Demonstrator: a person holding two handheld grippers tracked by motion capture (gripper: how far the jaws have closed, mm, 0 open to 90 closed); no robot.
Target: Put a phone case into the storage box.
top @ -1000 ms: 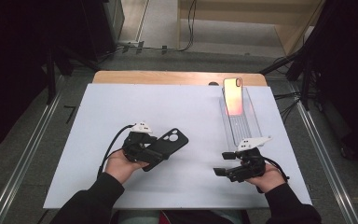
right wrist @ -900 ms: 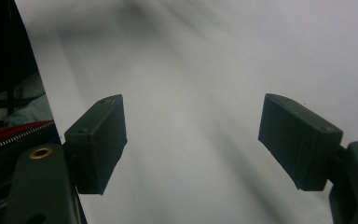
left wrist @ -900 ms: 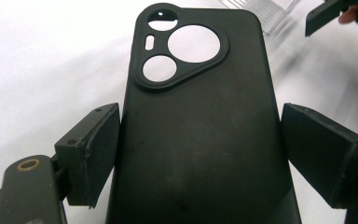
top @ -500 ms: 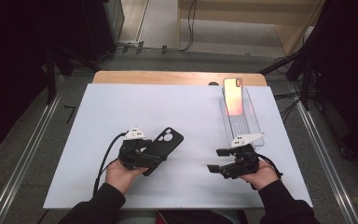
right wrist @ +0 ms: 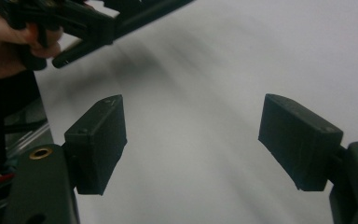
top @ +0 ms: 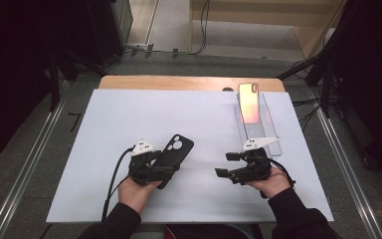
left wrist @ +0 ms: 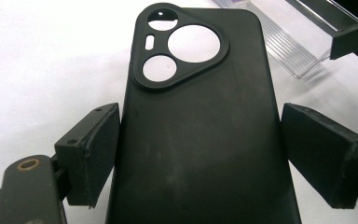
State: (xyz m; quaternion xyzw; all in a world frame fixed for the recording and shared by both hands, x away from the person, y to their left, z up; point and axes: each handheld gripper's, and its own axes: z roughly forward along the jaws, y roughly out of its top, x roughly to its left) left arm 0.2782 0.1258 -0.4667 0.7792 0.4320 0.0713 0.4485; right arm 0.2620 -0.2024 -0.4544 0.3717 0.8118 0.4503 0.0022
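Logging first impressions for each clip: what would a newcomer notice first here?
Probably the black phone case between the left gripper's jaws near the front of the white table. Next, the glowing phone propped upright in a clear stand at the far right. The right gripper hovers open and empty just in front of that stand.

Your phone case looks matt black rubbery plastic, slightly dusty; the ribbed tray is clear glossy plastic, table sheet smooth white.
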